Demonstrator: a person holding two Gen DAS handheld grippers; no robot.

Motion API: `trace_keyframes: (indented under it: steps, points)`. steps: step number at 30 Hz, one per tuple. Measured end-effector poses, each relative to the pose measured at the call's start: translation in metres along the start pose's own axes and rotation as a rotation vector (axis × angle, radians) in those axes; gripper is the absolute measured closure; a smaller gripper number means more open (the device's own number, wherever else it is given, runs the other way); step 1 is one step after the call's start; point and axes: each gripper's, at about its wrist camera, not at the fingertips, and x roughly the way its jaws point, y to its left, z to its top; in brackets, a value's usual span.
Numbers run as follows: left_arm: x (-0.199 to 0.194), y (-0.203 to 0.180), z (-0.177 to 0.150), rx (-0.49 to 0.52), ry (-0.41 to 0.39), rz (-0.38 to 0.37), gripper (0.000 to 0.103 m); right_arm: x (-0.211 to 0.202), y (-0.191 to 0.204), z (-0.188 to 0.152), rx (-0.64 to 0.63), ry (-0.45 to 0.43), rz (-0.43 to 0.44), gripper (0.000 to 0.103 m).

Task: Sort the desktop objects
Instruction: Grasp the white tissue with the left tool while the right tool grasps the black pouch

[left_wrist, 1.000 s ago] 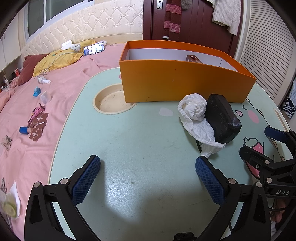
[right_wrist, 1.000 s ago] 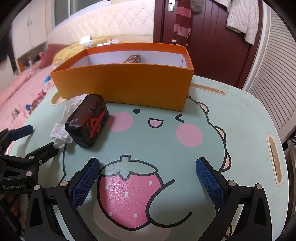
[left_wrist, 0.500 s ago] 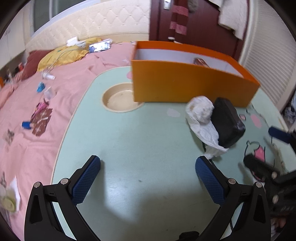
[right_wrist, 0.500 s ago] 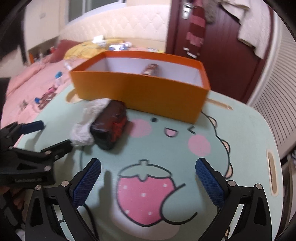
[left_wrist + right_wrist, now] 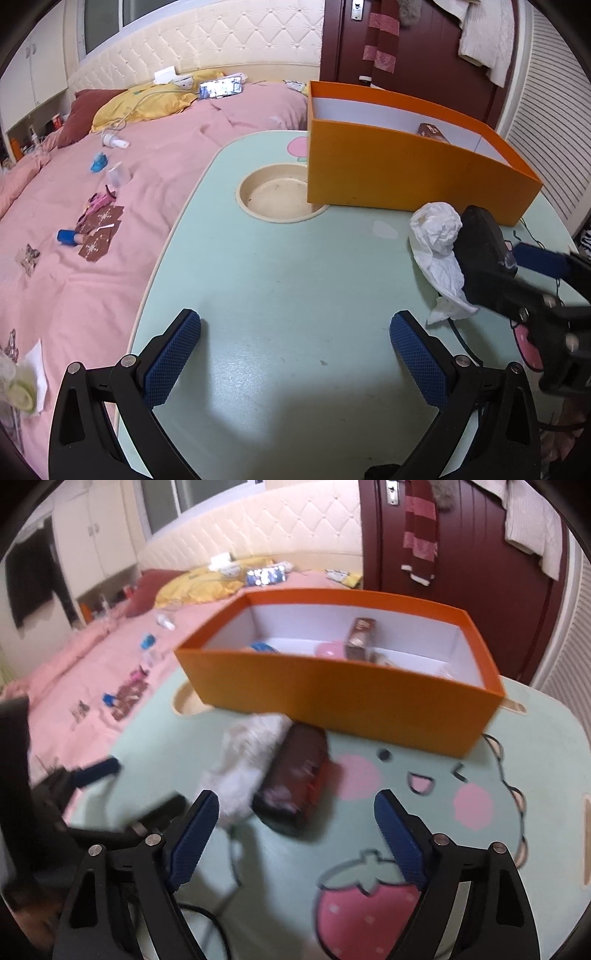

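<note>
A black packet with red print (image 5: 295,779) lies on the mint table (image 5: 480,849), touching a crumpled white tissue (image 5: 251,753) on its left. Behind both stands the orange box (image 5: 332,690), which holds a brown packet (image 5: 362,638), a pink thing and a blue thing. My right gripper (image 5: 297,834) is closing, with the packet's near end between its fingers, and the pads do not press on it. In the left wrist view the packet (image 5: 480,243) and tissue (image 5: 436,229) sit at the right. My left gripper (image 5: 295,354) hangs open over bare table.
A round cup recess (image 5: 277,195) is sunk into the table left of the orange box (image 5: 406,173). A bed with a pink cover (image 5: 110,221) and small scattered items borders the table's left edge. A thin black cable (image 5: 229,867) runs near the right gripper.
My right gripper has moved in on the black packet and its jaws have narrowed. The left gripper has stayed open, its view turned slightly.
</note>
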Motion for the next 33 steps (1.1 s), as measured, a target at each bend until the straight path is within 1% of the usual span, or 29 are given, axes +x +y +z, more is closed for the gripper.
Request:
trace_keyframes:
  steps: [1,3,4,5,8,12,14,19,22,25,28,33]
  points:
    - [0.000,0.000,0.000,0.001,0.000,0.001,0.000,0.003,-0.001,0.001,0.012,0.013,0.010,0.029]
    - [0.000,0.000,0.000,0.002,0.001,0.003,0.000,0.008,-0.002,0.004,0.035,0.040,0.031,0.060]
    - [0.000,0.000,-0.001,0.002,0.001,0.003,0.000,0.011,-0.002,0.005,0.046,0.054,0.041,0.063]
    - [0.000,0.000,-0.001,0.002,0.001,0.003,0.000,0.010,-0.004,0.006,0.060,0.049,0.049,0.066]
    - [0.000,0.000,-0.001,0.002,0.000,0.004,0.000,0.002,-0.013,0.003,0.089,0.035,0.049,0.066]
    - [0.000,-0.001,-0.001,0.002,0.000,0.004,0.000,-0.002,-0.022,0.002,0.099,0.020,0.002,0.066]
    - [0.000,0.000,0.000,0.002,0.000,0.004,0.000,-0.002,-0.024,0.003,0.110,0.017,-0.001,0.066]
    - [0.000,0.000,0.000,0.004,-0.001,0.002,0.000,0.003,-0.022,0.008,0.098,0.009,-0.022,0.066]
    - [0.000,0.001,0.000,0.005,-0.001,0.001,0.000,0.003,-0.023,0.006,0.082,0.004,-0.056,0.074]
    - [0.000,-0.001,0.000,0.015,-0.002,-0.007,0.000,0.002,-0.025,0.003,0.076,-0.003,-0.086,0.074]
    - [-0.001,-0.003,0.000,0.029,-0.003,-0.020,0.000,-0.005,-0.037,0.000,0.117,-0.018,-0.091,0.074]
    - [-0.012,-0.008,0.005,0.046,-0.053,-0.045,0.001,-0.018,-0.048,-0.008,0.118,-0.043,-0.128,0.075]
